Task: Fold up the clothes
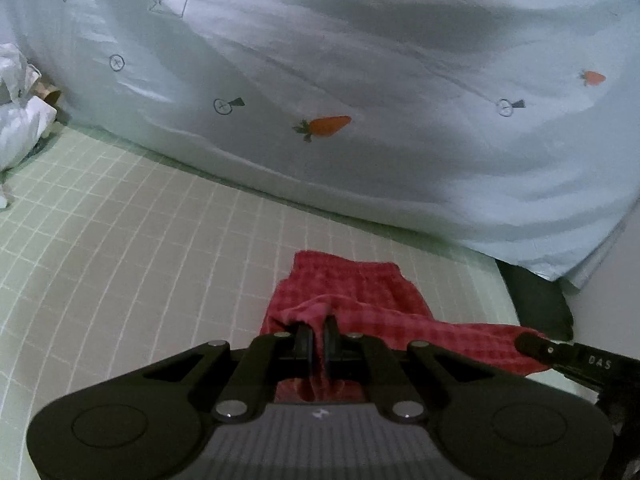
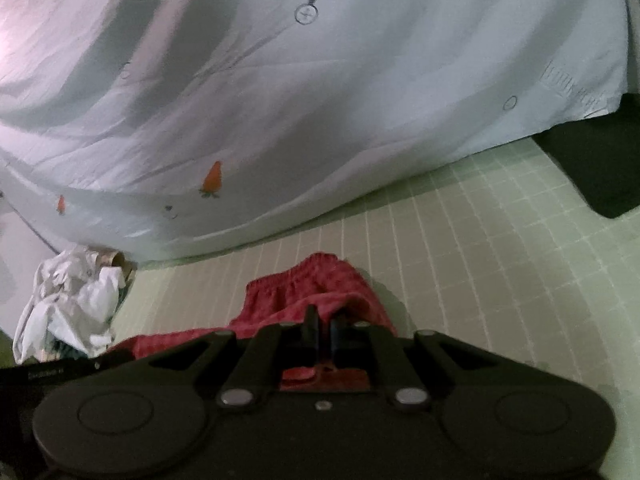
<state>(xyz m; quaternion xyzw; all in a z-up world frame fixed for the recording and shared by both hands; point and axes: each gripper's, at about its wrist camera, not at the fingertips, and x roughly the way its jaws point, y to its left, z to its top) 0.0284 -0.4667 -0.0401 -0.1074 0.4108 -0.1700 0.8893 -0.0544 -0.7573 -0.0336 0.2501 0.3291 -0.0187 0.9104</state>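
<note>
Red checked shorts [image 1: 360, 300] with an elastic waistband lie on the green grid mat [image 1: 120, 220]. My left gripper [image 1: 319, 330] is shut on a raised fold of the red cloth. The other gripper's finger [image 1: 536, 346] pinches the cloth at the right of the left wrist view. In the right wrist view the shorts [image 2: 312, 284] lie ahead with the waistband at the far end. My right gripper [image 2: 324, 330] is shut on the near edge of the red cloth, which stretches left toward the left gripper's finger [image 2: 80, 368].
A pale blue quilt [image 1: 400, 100] with carrot prints lies heaped along the far side of the mat. A crumpled white garment [image 2: 72, 304] sits at the mat's left end beside a cardboard tube [image 2: 120, 260]. A dark object [image 2: 600, 160] lies at the right.
</note>
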